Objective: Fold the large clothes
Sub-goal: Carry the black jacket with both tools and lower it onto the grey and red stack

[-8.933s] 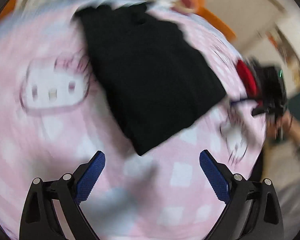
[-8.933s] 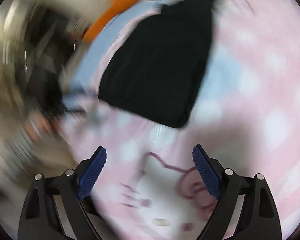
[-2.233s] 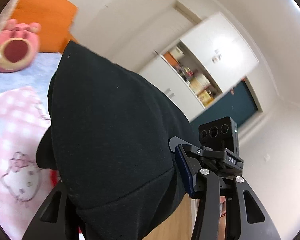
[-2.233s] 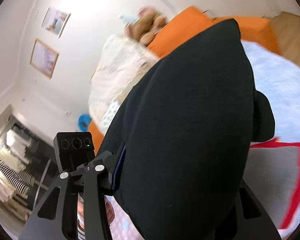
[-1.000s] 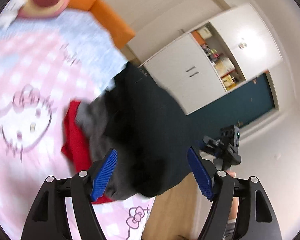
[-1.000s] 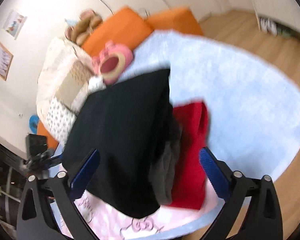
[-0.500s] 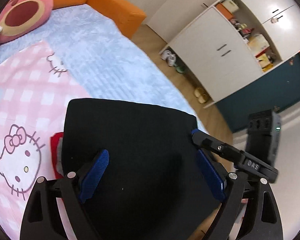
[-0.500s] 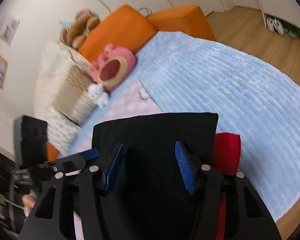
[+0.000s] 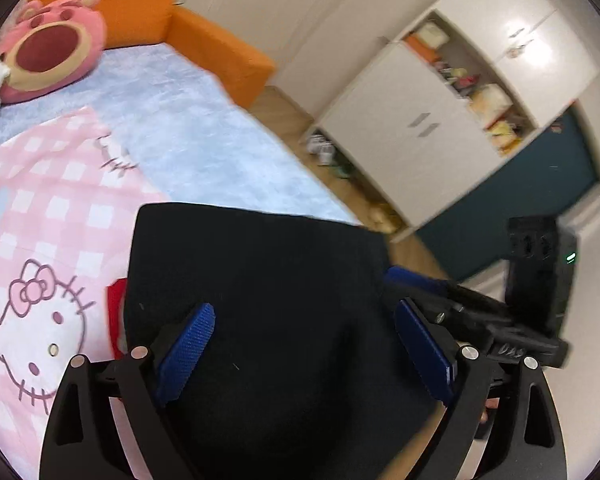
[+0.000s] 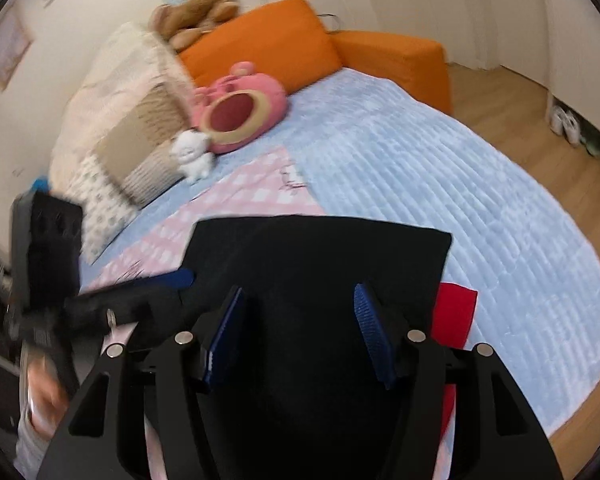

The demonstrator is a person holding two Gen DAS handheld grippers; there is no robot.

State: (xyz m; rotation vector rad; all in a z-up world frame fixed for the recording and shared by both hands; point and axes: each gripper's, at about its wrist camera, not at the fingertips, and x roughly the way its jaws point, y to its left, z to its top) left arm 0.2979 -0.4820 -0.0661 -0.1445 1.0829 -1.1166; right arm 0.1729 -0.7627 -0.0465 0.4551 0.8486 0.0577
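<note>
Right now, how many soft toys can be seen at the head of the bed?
3: a pink bear cushion against the orange backrest, a small white plush just in front of it, and a brown plush up on the cream bedding. Others may be hidden.

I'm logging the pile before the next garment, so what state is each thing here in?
black garment: folded flat, lying on top of the pile
red garment: under the black one, edge showing
left gripper: jaws opening, nothing gripped
right gripper: jaws part open above the black garment, nothing gripped
cupboard: middle shelves open, lower doors shut
</note>
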